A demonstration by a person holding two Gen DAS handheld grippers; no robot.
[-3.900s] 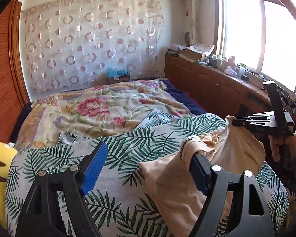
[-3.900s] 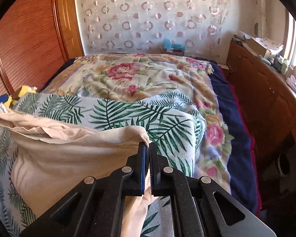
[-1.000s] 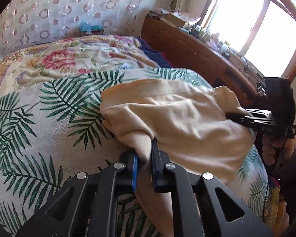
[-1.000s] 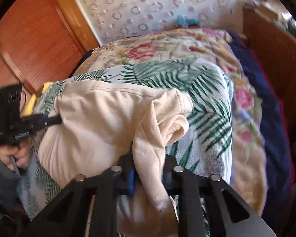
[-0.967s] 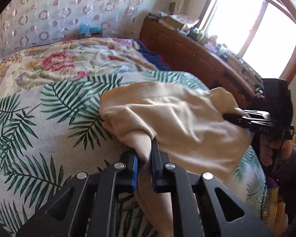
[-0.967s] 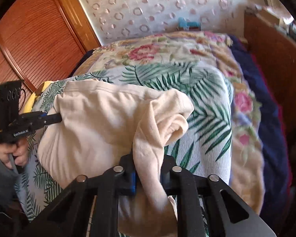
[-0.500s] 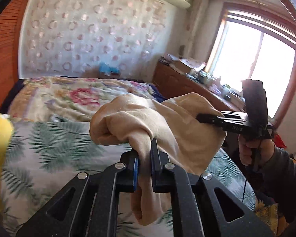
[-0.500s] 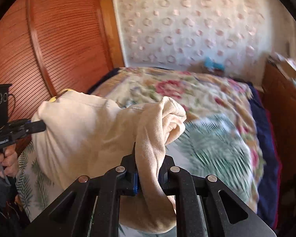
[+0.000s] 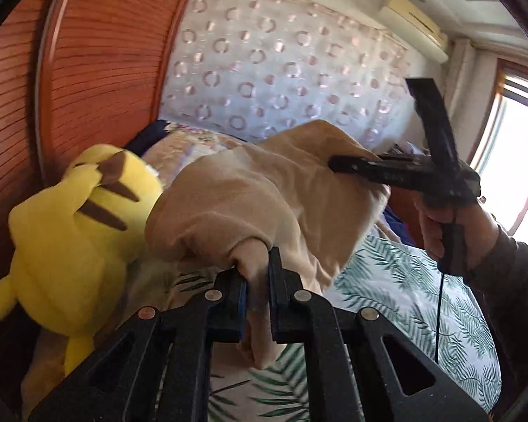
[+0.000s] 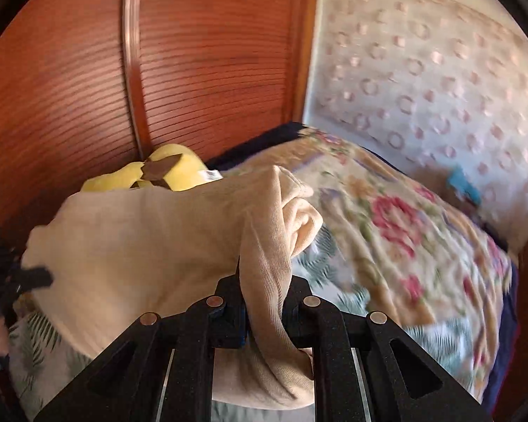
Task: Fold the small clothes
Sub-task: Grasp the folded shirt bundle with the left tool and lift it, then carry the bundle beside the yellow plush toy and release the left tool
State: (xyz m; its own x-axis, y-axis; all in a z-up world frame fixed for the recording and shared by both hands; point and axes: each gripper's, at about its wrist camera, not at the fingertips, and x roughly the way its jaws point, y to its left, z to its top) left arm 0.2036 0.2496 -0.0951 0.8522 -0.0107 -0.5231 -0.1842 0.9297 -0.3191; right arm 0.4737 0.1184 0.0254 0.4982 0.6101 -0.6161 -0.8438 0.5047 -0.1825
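Note:
A folded beige garment (image 9: 246,193) hangs in the air between my two grippers, clear of the bed. My left gripper (image 9: 255,269) is shut on a bunched edge of it at the near end. My right gripper (image 9: 334,168), held by a hand (image 9: 450,228), pinches the far end. In the right wrist view the right gripper (image 10: 264,279) is shut on a ribbed fold of the garment (image 10: 140,246), and the left gripper (image 10: 38,278) shows at the garment's far left corner. The pads are partly hidden by cloth.
A yellow plush toy (image 9: 74,232) sits just left of the garment, against the slatted wooden wardrobe (image 9: 98,70). Below lie a palm-leaf sheet (image 9: 404,302) and a floral quilt (image 10: 387,218). A window (image 9: 521,154) is at the right.
Both grippers have lifted the garment off the bed and swung it leftward, towards the wardrobe and the plush toy. Each grip has held.

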